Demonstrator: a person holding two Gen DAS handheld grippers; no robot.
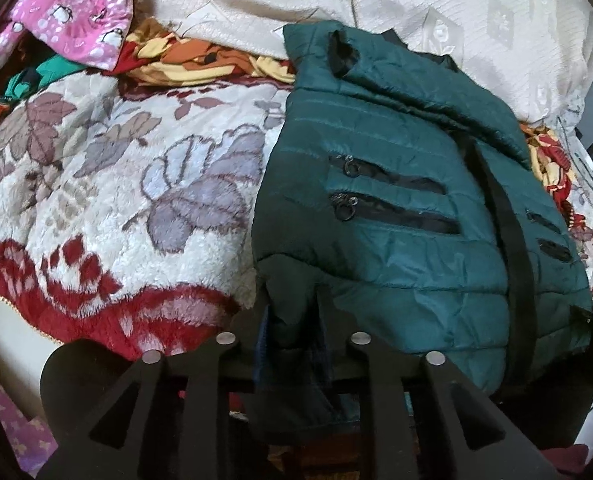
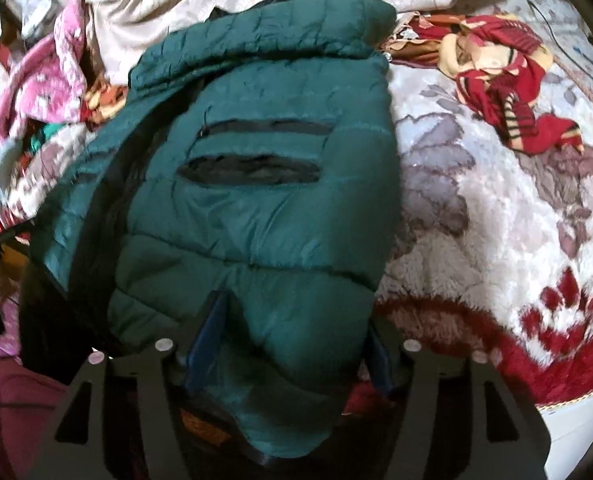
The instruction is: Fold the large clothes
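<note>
A dark green quilted jacket [image 1: 396,220] lies folded on a fleecy flowered blanket [image 1: 136,200], zip pockets facing up and one sleeve laid across its far end. My left gripper [image 1: 294,320] is shut on the jacket's near left corner, with fabric pinched between its narrow fingers. In the right wrist view the jacket [image 2: 256,220] fills the middle. My right gripper [image 2: 296,332] stands open and wide at the near hem. The puffy fabric bulges between its blue pads [image 2: 202,344] without being squeezed.
A pink penguin-print garment [image 1: 76,12] and an orange and yellow cloth [image 1: 200,60] lie at the far left. A red striped cloth [image 2: 504,92] is bunched at the far right on the blanket [image 2: 496,220]. Cream bedding [image 1: 456,20] lies behind the jacket.
</note>
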